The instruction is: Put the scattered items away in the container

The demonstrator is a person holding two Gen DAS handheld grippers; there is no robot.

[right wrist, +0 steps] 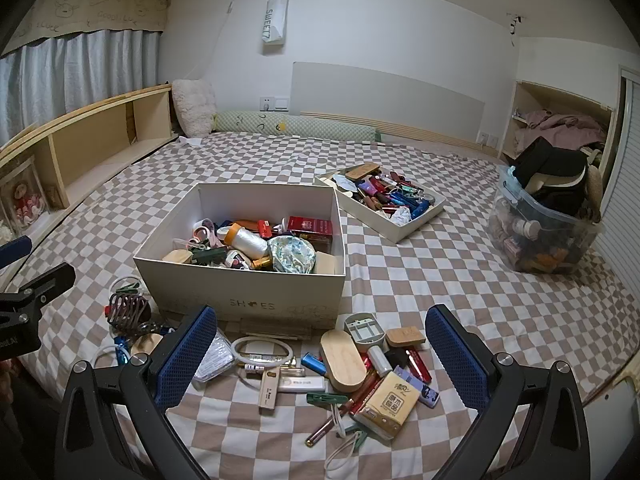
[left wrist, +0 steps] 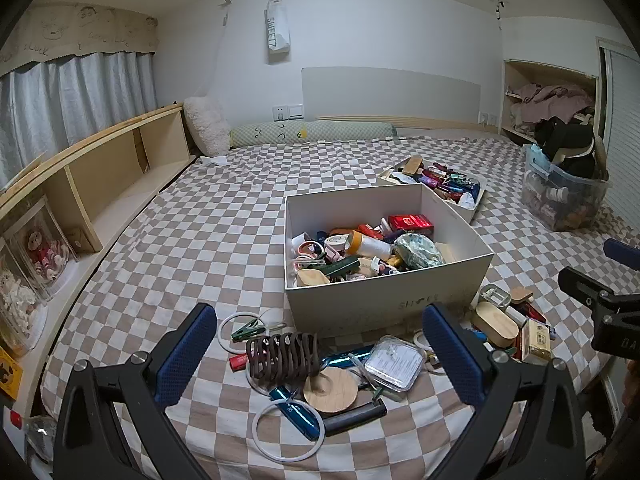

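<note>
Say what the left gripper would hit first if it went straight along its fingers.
Probably the brown spiral holder lying between the open left gripper fingers, ahead of the shoe box; depth is hard to judge.

Open checkered bedspread (right wrist: 460,280) lies right of the shoe box (right wrist: 244,280) in your right wrist view; you can pass there. Low in frame, clutter (right wrist: 360,376) crowds the box front. The lidless tray (right wrist: 384,200) and plastic bin (right wrist: 540,232) block the upper right.

Two downward-tilted wrist views, shared shoebox (left wrist: 384,304)
</note>
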